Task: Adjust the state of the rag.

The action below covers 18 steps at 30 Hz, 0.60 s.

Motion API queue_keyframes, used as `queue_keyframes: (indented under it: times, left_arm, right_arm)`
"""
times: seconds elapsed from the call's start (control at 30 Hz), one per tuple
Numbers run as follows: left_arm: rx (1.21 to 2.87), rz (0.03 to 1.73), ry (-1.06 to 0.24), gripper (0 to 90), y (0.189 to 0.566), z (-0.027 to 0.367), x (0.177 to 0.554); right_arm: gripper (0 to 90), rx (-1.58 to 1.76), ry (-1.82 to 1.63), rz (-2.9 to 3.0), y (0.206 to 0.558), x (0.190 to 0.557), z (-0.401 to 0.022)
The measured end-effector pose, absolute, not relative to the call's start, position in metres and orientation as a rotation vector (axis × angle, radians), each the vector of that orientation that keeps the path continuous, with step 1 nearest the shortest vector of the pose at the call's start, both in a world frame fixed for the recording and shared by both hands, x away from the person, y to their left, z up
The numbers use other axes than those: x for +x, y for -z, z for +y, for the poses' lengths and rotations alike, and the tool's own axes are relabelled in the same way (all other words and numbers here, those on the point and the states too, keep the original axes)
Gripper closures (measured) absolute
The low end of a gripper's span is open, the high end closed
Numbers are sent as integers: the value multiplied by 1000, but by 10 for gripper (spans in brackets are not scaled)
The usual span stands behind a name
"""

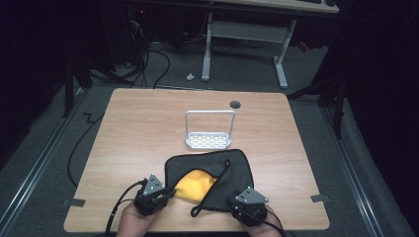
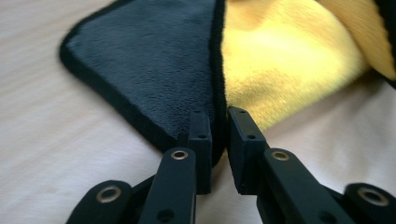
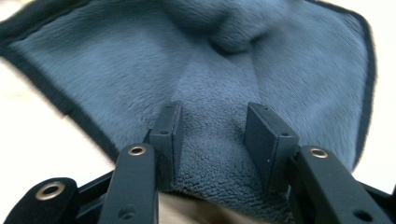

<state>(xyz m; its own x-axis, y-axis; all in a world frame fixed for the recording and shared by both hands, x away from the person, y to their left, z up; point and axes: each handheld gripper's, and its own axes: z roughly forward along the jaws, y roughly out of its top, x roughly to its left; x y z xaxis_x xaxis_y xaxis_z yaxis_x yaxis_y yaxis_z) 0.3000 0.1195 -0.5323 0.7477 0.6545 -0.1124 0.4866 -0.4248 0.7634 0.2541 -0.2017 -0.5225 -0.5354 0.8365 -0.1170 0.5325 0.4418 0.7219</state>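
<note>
Left gripper view: left claw (image 2: 219,128) nearly pressed together on cloth (image 2: 154,60) hem at tabletop (image 1: 148,123) six o'clock, right claw (image 3: 212,126) spread over it; re-pinch evenly before folding.

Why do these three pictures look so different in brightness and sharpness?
High view: the light wooden table is lit while the room around it falls into darkness. Left gripper view: the black jaws are sharp, but the yellow side of the dark grey plush cloth goes soft and overbright farther off. Right gripper view: the cloth's pile is crisp between the jaws, its far folds blurred, and the table washes out pale.
</note>
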Motion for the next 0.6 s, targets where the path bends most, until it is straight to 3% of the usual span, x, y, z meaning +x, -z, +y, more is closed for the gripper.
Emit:
queue_keyframes:
  times: [0.2, 0.3, 0.4, 0.43, 0.5, 0.6]
  left_arm:
    - [2167, 702, -194, 771, 531, 92, 268]
    - [2162, 659, -149, 629, 530, 85, 265]
    - [2090, 662, -88, 593, 515, 98, 266]
    - [2051, 661, -103, 569, 510, 105, 267]
    - [1996, 693, -183, 584, 502, 120, 277]
    - [1978, 807, -223, 701, 505, 122, 321]
  right_arm:
    - [588, 1242, -843, 2148, 525, 284, -225]
    - [581, 1313, -864, 2120, 522, 303, -234]
    - [581, 1336, -915, 2090, 514, 296, -236]
    - [596, 1310, -948, 2085, 508, 278, -237]
    - [605, 1301, -940, 2094, 508, 269, -238]
    - [648, 1297, -880, 2145, 517, 254, -242]
